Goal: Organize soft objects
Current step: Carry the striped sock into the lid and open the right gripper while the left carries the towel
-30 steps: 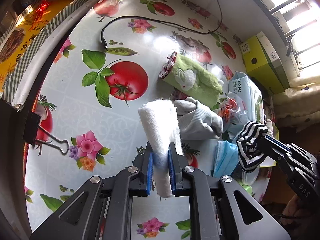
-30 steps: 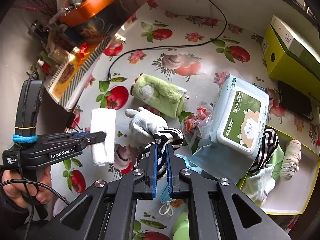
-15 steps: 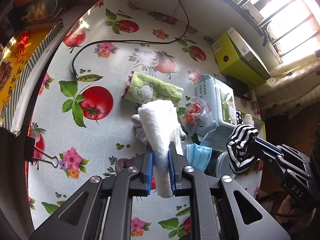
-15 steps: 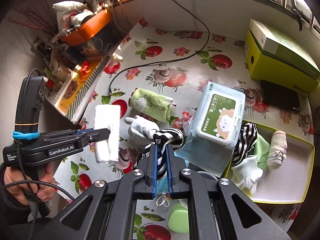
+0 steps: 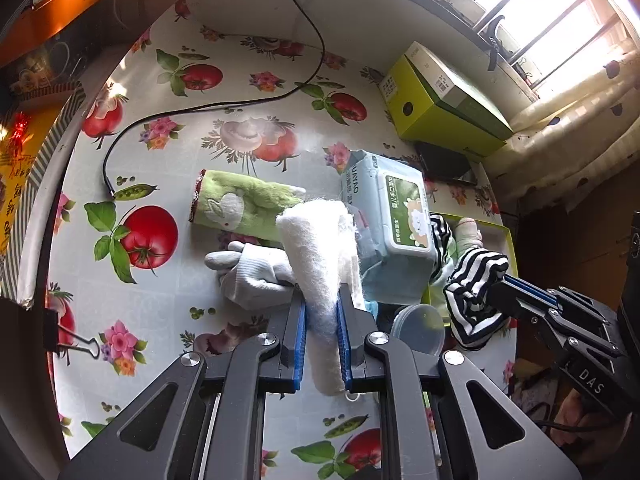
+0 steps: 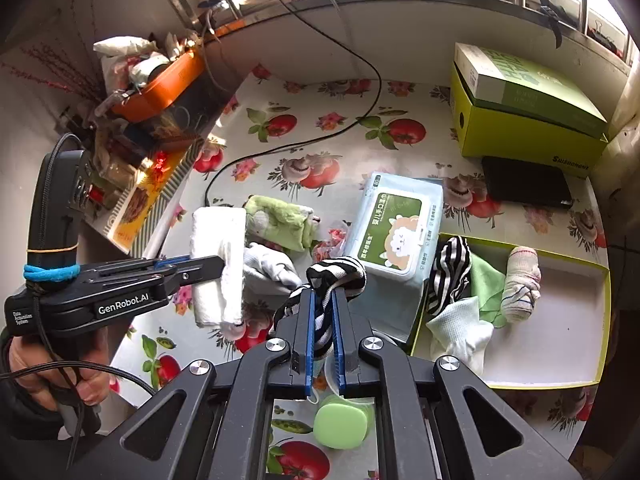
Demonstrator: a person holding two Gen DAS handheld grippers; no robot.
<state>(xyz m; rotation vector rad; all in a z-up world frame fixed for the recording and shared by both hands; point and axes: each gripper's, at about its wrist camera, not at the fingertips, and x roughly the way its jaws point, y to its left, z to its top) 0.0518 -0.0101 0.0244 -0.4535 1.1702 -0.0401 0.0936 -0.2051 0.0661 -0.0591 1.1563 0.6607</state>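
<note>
Pinched: towel (image 5: 320, 256) in left gripper (image 5: 322, 320), striped sock (image 6: 334, 276) in right gripper (image 6: 322, 320); tray (image 6: 560, 364) lay right of both, nearer right fingers.

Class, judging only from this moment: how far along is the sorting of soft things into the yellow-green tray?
Done: several cloths lie in the tray. In hand: left gripper holds a white towel, right gripper a striped sock. Left: green towel and white glove on the table.

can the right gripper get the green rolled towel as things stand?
Probably not yet. The right gripper is shut on a striped sock, so its jaws are occupied. The green rolled towel lies uncovered on the table, so the path looks free once the sock is dropped.
</note>
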